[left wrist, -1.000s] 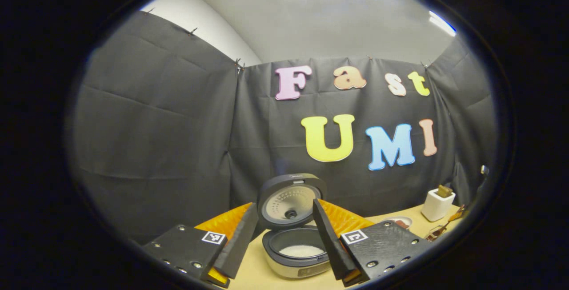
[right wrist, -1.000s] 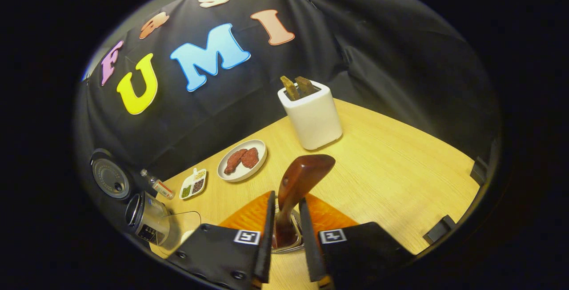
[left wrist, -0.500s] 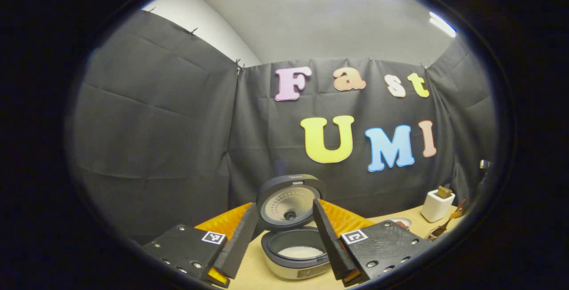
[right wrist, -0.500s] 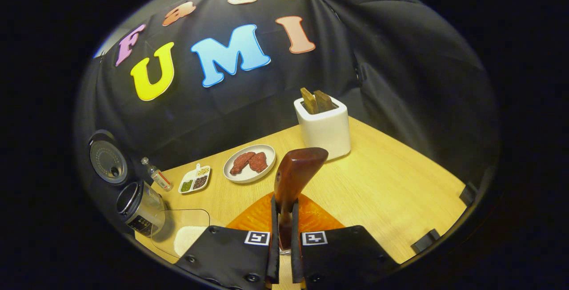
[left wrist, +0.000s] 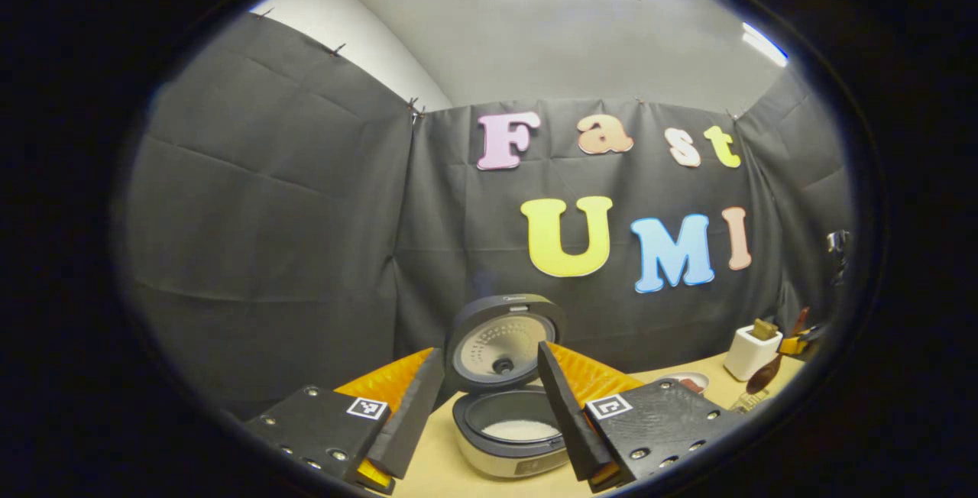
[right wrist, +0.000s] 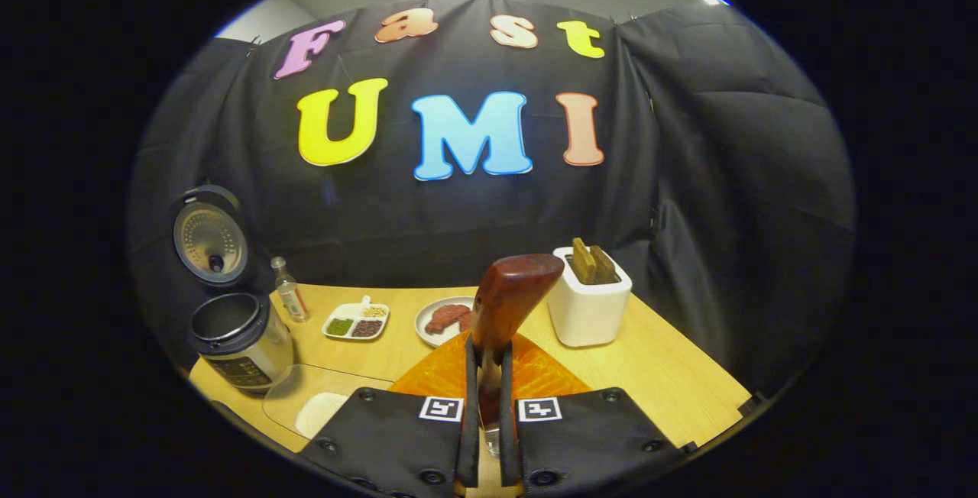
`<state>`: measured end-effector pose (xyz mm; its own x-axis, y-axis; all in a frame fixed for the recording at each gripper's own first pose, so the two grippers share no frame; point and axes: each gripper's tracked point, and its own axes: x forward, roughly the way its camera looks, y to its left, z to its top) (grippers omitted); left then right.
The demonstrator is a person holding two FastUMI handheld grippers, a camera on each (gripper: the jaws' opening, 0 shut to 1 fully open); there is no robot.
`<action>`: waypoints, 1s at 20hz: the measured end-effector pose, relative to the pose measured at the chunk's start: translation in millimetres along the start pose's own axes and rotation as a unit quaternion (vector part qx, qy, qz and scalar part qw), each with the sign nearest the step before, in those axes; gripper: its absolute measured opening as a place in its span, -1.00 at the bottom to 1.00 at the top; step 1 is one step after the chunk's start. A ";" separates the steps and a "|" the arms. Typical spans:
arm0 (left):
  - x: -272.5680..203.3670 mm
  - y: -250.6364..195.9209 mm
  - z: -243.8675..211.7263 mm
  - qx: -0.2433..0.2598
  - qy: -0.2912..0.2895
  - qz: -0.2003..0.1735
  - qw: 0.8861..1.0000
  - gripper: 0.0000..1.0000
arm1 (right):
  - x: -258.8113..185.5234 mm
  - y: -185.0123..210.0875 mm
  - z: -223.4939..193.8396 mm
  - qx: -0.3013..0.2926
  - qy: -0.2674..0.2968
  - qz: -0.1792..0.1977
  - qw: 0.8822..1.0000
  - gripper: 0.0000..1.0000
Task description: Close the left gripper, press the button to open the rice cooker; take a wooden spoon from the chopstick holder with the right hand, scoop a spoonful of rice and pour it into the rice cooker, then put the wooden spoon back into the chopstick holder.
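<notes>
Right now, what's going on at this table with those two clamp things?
A person is working two handheld grippers. The right gripper is shut on a wooden spoon, held upright above the table, near the white chopstick holder. The left gripper hangs open in front of the rice cooker, whose lid is already up, with some rice inside. A clear tray of rice sits beside the cooker.

A small bottle (right wrist: 289, 299), divided dish (right wrist: 355, 321) and meat plate (right wrist: 428, 313) share the table (right wrist: 672, 383).

Left gripper (left wrist: 489, 422) fingers spread wide; right gripper (right wrist: 489, 422) fingers clamped.
</notes>
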<state>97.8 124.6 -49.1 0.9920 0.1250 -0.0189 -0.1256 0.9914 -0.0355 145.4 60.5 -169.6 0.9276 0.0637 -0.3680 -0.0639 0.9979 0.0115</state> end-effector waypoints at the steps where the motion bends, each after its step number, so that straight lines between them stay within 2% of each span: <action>1: -0.7 7.5 -4.2 -0.002 0.002 0.002 1.000 0.55 | -1.2 13.1 0.7 0.002 -0.001 0.013 1.000 -0.76; 6: -1.3 27.8 -12.5 -0.002 0.008 0.019 1.000 0.55 | -0.6 66.9 1.6 -0.014 -0.007 0.062 0.998 -0.76; 11: 2.9 45.5 -23.8 0.003 0.018 0.033 0.999 0.55 | 4.9 113.1 -26.5 -0.044 0.011 0.103 0.994 -0.76; 15: 6.6 59.0 -33.4 0.004 0.027 0.043 0.999 0.55 | 15.5 134.1 -56.4 -0.068 0.034 0.117 0.990 -0.75; 20: 13.5 72.8 -41.7 0.007 0.034 0.052 0.998 0.58 | 30.1 142.7 -84.2 -0.103 0.054 0.116 0.986 -0.76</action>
<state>101.4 196.9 -93.6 0.9703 0.2246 -0.0896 -0.2268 0.9738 -0.0150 133.2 203.7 -257.3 0.8359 0.2765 -0.4741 -0.3531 0.9323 -0.0789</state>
